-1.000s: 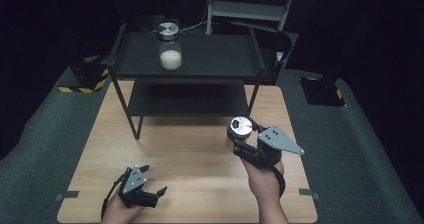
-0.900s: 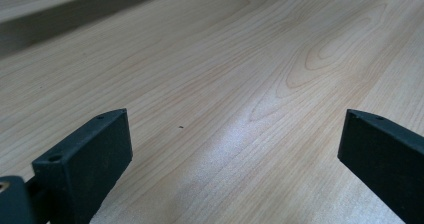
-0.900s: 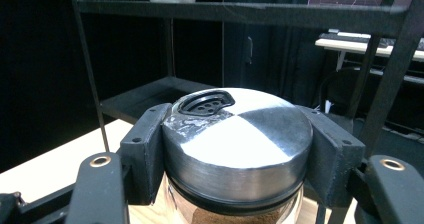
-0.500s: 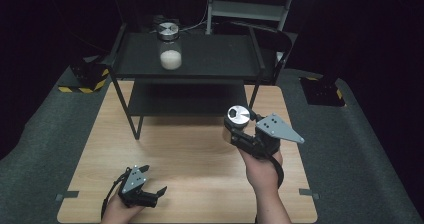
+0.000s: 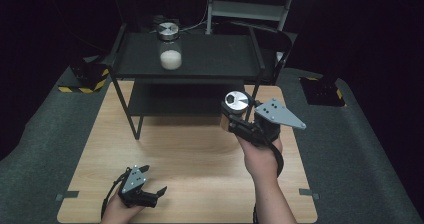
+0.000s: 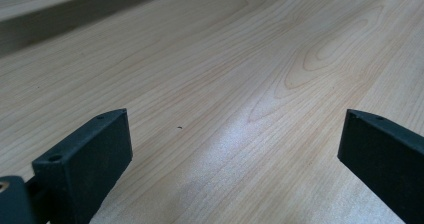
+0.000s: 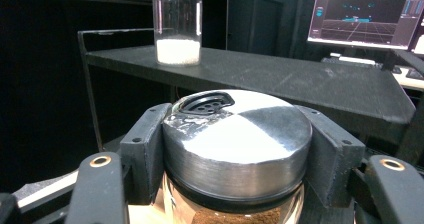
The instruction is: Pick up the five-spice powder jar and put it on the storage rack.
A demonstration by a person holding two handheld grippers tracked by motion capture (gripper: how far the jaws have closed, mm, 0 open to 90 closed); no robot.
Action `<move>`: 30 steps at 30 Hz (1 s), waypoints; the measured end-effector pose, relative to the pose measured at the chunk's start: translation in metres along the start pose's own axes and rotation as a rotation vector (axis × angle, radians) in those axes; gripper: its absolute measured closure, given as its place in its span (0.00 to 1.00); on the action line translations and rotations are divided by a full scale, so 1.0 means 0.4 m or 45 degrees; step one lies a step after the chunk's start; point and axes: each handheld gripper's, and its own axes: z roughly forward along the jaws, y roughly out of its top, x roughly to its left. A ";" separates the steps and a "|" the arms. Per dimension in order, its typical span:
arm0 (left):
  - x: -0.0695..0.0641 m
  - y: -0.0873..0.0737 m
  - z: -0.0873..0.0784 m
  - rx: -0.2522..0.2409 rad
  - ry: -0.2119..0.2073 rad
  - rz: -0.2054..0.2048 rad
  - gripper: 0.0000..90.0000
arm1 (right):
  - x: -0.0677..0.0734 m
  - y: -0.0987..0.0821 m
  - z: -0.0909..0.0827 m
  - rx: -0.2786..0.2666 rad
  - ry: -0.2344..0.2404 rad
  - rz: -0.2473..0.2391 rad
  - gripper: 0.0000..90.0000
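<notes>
My right gripper is shut on a glass spice jar with a silver shaker lid and brown powder inside, held up above the wooden table just in front of the black shelf's right leg. The right gripper view has both jaws clamped on the lid's sides. A second glass jar holding white powder stands on the top of the black shelf, left of centre. My left gripper rests low at the table's near left, jaws wide apart over bare wood, holding nothing.
The black two-level shelf stands across the table's far half, with a lower level under the top one. Grey carpet surrounds the table. A lit monitor is behind the shelf in the right gripper view. A metal rack stands at the back.
My right gripper has carried the brown-powder jar up and a little forward toward the shelf. The left gripper has stayed where it was.
</notes>
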 end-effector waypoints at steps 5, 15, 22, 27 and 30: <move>0.001 0.000 0.000 0.000 -0.002 0.001 0.01 | -0.003 0.019 0.010 -0.008 0.006 0.004 0.39; 0.002 -0.001 0.001 -0.003 -0.006 0.000 0.01 | -0.007 0.064 0.033 -0.025 0.007 0.013 0.39; 0.004 -0.001 0.001 -0.004 -0.006 -0.002 0.01 | -0.009 0.093 0.049 -0.032 0.012 0.013 0.39; 0.004 -0.001 0.001 -0.005 -0.009 -0.006 0.01 | -0.009 0.117 0.060 -0.042 0.007 0.011 0.39; 0.005 -0.002 0.001 -0.006 -0.010 -0.007 0.01 | -0.010 0.128 0.064 -0.048 0.005 0.009 0.39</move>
